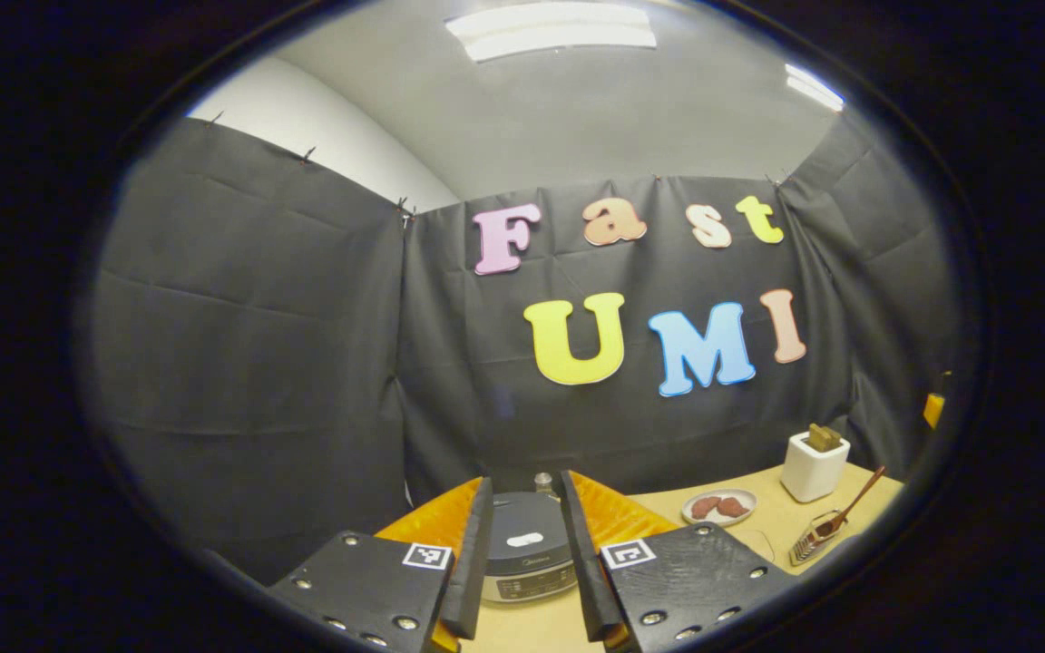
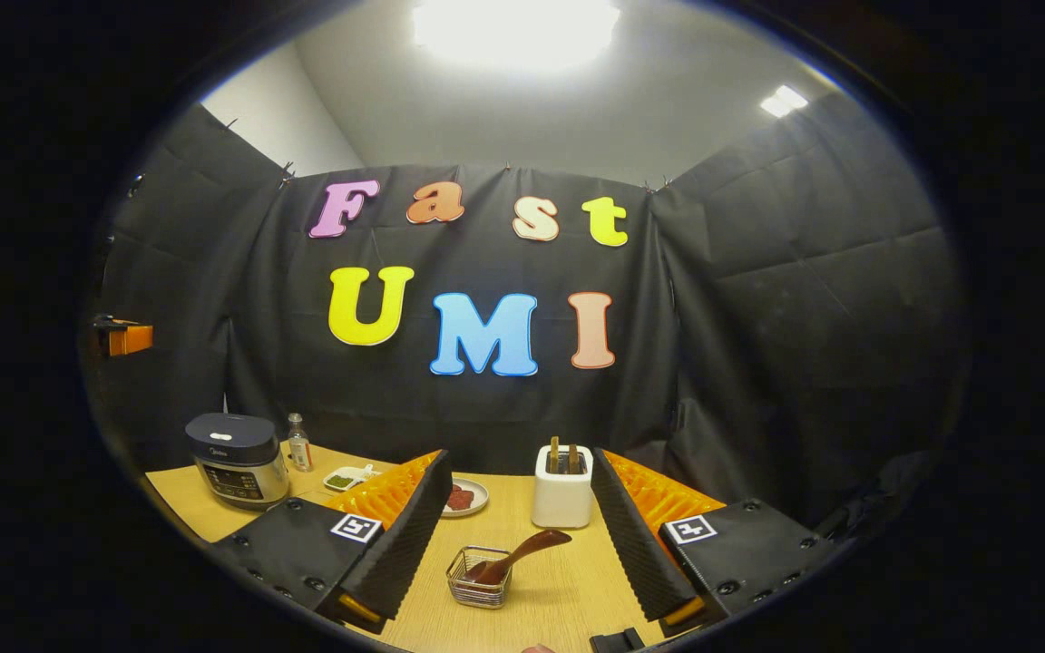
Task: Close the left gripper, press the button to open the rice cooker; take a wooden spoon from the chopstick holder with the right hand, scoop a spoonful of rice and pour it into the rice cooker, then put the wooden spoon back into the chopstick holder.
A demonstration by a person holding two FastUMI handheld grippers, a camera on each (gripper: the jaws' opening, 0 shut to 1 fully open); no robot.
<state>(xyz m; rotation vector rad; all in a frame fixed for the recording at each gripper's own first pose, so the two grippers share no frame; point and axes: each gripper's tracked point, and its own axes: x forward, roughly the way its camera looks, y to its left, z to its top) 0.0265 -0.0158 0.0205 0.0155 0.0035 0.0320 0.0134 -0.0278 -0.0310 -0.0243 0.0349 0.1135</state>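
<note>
In the left gripper view we see the left gripper [image 1: 527, 562] with its two fingers spread apart and nothing between them; through the gap the rice cooker [image 1: 527, 549] stands right ahead on the counter [image 1: 781, 531], its lid down. Behind the cooker the top of a small bottle [image 1: 543, 482] shows. To the right in this view a plate [image 1: 718, 508] with reddish pieces lies on the counter, farther right stands the white chopstick holder [image 1: 814, 465] with something brown sticking out of its top, and nearer to us a small wire basket [image 1: 815, 536] carries a wooden spoon [image 1: 849, 511] whose handle leans up to the right. In the right gripper view the right gripper [image 2: 518, 553] is also spread wide and holds nothing. Between its fingers, near us, sits the wire basket [image 2: 479, 577] with the wooden spoon [image 2: 515, 556] resting in it, bowl down in the basket and handle pointing up to the right. Just behind it the chopstick holder [image 2: 563, 487] stands upright with two brown handles in it. To the left of the holder we see the plate [image 2: 465, 497], then a small white dish [image 2: 347, 478] with something green, the bottle [image 2: 299, 443], and at the far left the rice cooker [image 2: 234, 458], closed, on the counter [image 2: 568, 589].
</note>
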